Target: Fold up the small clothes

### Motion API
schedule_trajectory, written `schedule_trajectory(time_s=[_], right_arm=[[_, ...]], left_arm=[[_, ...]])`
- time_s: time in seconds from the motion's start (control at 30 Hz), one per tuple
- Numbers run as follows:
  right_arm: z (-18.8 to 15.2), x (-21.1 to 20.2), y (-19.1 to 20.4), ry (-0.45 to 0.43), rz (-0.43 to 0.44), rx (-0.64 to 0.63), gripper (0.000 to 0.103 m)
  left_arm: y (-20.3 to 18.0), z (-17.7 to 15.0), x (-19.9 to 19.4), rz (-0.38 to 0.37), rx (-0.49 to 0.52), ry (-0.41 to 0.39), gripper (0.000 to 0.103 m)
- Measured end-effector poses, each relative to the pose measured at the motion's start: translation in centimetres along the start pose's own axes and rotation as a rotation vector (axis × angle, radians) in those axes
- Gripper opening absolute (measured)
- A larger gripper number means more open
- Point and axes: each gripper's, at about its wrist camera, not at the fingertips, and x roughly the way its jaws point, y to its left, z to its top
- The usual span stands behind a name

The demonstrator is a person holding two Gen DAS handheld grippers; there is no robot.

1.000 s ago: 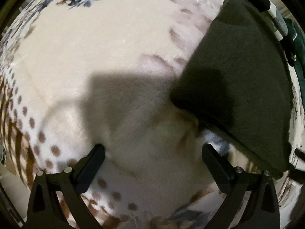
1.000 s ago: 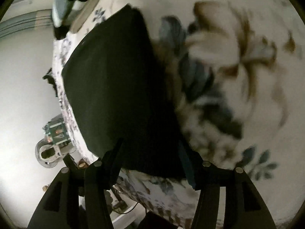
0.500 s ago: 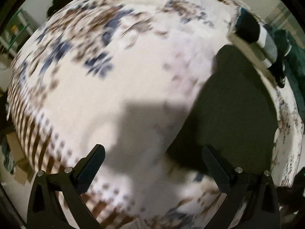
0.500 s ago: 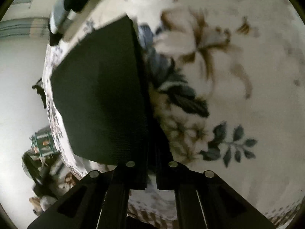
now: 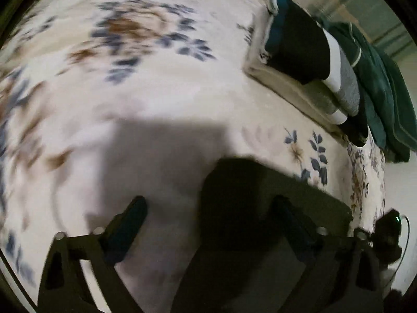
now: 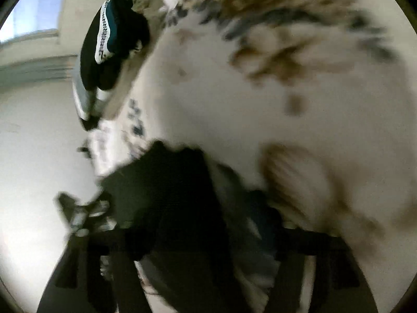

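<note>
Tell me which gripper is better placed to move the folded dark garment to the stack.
Right, probably. The right gripper has the dark garment between its opening jaws; the left gripper, closing, straddles only its edge. The stack lies beyond.

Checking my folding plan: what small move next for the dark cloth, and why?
Probably carry the dark cloth to the folded stack: it lies folded on the floral blanket, and the right gripper is opening around it.

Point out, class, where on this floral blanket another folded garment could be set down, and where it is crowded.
Free: the wide stretch of floral blanket left of the stack of folded clothes and beyond the dark folded garment. Crowded: the blanket's right edge, where the stack sits, and the near corner under that garment, by the left gripper.
</note>
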Motion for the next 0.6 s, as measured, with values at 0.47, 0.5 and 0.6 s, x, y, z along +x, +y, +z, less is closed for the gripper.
schedule_trajectory(time_s=[0.47, 0.5, 0.6], right_arm=[[3.5, 2.5, 2.4, -0.088, -0.071, 0.057, 0.010], [3.8, 2.7, 2.2, -0.067, -0.048, 0.080, 0.013], [3.7, 1.8, 0.3, 0.034, 0.074, 0.142, 0.054]], left_arm=[[1.0, 1.2, 0.7, -0.166, -0.013, 0.044, 0.030], [1.2, 1.3, 0.5, -0.174, -0.022, 0.051, 0.035], [2.6, 0.7, -1.1, -0.237, -0.070, 0.066, 0.059]])
